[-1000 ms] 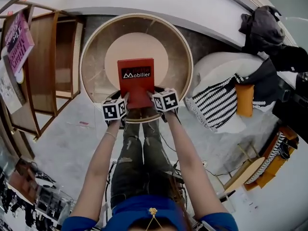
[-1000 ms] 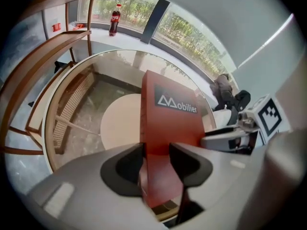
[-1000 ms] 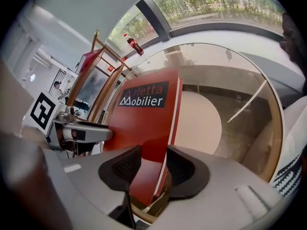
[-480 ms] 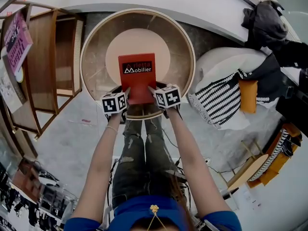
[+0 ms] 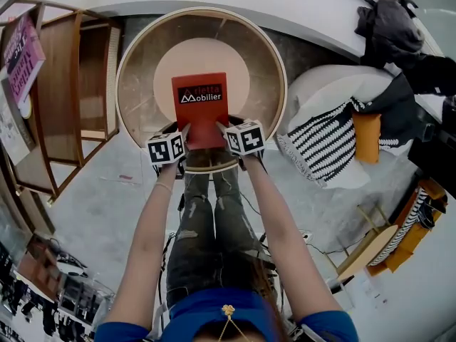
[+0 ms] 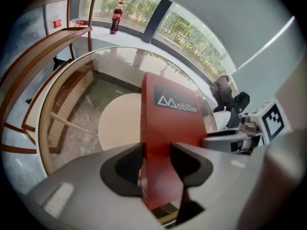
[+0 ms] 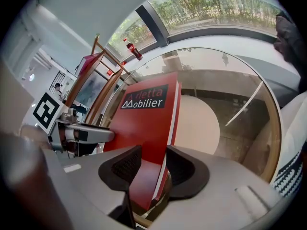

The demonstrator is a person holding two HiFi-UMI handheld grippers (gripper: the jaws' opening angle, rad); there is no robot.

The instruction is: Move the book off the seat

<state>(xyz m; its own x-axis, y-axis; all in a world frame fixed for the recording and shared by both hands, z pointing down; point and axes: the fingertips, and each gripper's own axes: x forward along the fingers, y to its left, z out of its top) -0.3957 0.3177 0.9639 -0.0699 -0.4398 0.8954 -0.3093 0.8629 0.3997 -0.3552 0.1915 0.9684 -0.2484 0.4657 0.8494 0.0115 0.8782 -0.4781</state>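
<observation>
A red book (image 5: 201, 109) with a black label reading "Mobilier" is held by its near end over the near part of a round glass-topped table (image 5: 279, 70). My left gripper (image 5: 187, 135) is shut on the book's near left corner. My right gripper (image 5: 222, 132) is shut on its near right corner. In the left gripper view the book (image 6: 172, 128) stands between the dark pads (image 6: 125, 169) of the left gripper (image 6: 156, 159). In the right gripper view the right gripper (image 7: 152, 169) clamps the book (image 7: 146, 123) in the same way. Whether the book's lower edge touches the wooden rim I cannot tell.
Under the glass lies a beige round disc (image 5: 235, 59). A wooden shelf unit (image 5: 64, 84) with a pink magazine (image 5: 25, 55) stands at the left. At the right are a white pouf (image 5: 320, 95), a striped cloth (image 5: 324, 148) and an orange cushion (image 5: 365, 137). A cola bottle (image 6: 115, 18) stands on the window ledge.
The head view has shifted slightly. The book and both grippers keep their place over the round table.
</observation>
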